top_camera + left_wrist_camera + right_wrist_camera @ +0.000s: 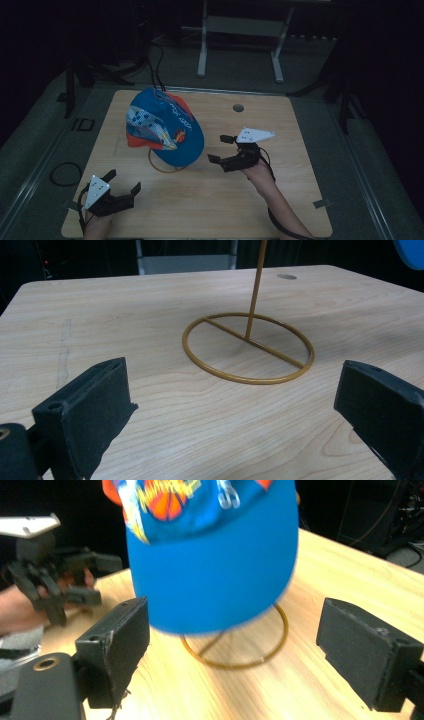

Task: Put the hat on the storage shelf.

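high view is showing a blue baseball cap with orange trim sitting on a gold wire stand with a ring base, left of centre. right gripper is hanging just right of it, jaws gaping, holding nothing. left gripper, lower left, is likewise spread wide and empty.

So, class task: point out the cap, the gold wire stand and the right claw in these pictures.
cap (165,131): high view, on the blue crown.
gold wire stand (248,348): left gripper view, on the crossbar of its ring base.
right claw (221,148): high view, midway between its two open jaw tips.
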Available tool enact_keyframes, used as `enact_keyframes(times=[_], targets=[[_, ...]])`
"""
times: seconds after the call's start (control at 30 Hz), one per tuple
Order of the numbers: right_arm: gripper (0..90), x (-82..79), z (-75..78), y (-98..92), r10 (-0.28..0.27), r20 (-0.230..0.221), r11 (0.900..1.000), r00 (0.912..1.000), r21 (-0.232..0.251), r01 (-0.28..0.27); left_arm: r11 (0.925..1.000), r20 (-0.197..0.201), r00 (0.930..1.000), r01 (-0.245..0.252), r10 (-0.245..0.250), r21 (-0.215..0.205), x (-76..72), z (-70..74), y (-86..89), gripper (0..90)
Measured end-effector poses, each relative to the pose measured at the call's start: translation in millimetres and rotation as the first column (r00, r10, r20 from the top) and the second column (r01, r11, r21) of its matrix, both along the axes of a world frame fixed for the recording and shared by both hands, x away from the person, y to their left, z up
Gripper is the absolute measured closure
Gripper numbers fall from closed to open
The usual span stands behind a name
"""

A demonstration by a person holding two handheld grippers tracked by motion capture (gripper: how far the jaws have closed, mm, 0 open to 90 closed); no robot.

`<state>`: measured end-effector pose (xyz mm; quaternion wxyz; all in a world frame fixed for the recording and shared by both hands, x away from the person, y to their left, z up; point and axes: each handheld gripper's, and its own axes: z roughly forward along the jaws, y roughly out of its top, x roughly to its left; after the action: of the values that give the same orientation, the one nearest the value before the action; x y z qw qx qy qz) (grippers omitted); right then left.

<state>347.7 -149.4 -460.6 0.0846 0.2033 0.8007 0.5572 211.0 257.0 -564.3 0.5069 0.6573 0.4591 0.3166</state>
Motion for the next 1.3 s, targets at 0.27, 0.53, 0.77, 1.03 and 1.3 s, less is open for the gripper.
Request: enact_keyframes(times=[0.27, 0.53, 0.77, 1.03, 1.3], targets=[[14.0, -3.6, -31.0, -20.8, -0.006, -0.011, 0.999, 0.9999, -0.048, 0.005, 0.9998, -0.004, 1.0, -0.009, 0.009, 0.019, 0.4, -1.2, -0.9, 2.1], [14.1, -8.9, -62.9, -42.8, -0.02, -0.048, 0.998, 0.9986, -0.058, 0.017, 0.9995, -0.009, 1.0, -0.001, 0.001, 0.03, 1.4, -2.0, -3.3, 2.1], [14.2, -14.0, -81.6, -58.1, -0.022, -0.078, 0.998, 0.9967, -0.068, 0.016, 0.9996, -0.013, 0.9999, 0.008, -0.007, 0.029, 2.4, -3.5, -3.5, 2.1], [14.1, -23.6, -94.7, -74.1, -0.039, -0.097, 0.994, 0.9945, -0.108, 0.028, 0.9996, -0.019, 0.9998, 0.012, -0.011, 0.026, 2.9, -4.3, -3.6, 2.1], [14.2, -25.7, -98.3, -85.4, -0.071, -0.099, 0.989, 0.9926, -0.136, 0.057, 0.9996, -0.019, 0.9997, 0.015, -0.015, 0.024, 0.4, -3.7, -2.6, 2.1]])
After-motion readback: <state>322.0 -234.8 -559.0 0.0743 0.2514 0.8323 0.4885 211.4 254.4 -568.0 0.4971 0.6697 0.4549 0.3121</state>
